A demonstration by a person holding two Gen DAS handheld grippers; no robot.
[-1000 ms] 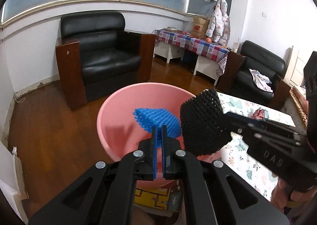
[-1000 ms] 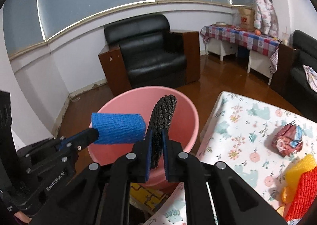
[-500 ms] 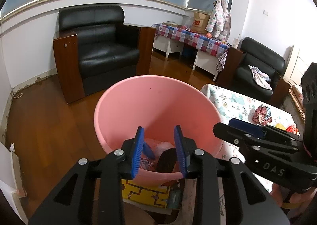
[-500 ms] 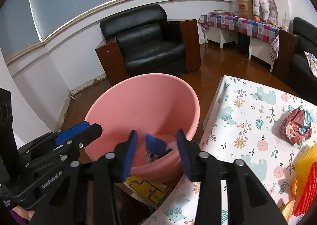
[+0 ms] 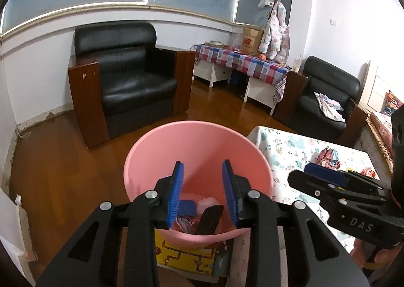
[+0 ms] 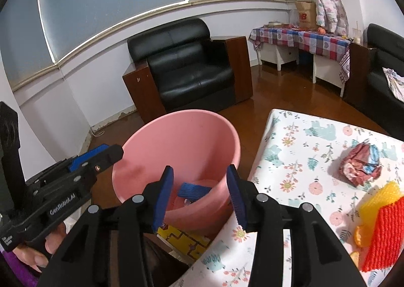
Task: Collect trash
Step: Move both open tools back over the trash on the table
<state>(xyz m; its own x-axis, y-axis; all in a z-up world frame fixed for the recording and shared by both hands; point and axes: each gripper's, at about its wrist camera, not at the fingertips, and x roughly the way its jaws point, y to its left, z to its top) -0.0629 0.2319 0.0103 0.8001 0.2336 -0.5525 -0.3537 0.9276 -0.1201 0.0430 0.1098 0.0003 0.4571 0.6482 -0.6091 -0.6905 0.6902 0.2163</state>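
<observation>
A pink bin stands beside the floral table. In it lie a blue mesh pad, a black mesh pad and crumpled wrappers. My left gripper is open and empty above the bin's near rim. My right gripper is open and empty over the bin's right side; it also shows in the left wrist view. On the table lie a crumpled red wrapper, a yellow mesh pad, a red mesh pad and orange peel.
A yellow printed box sits under the bin. A black armchair stands behind it on the wooden floor, a second armchair and a checked-cloth table at the back right.
Both grippers opened and dropped their pads: the blue pad from the left and the black pad from the right now lie in the bin. Both grippers have pulled back slightly.
</observation>
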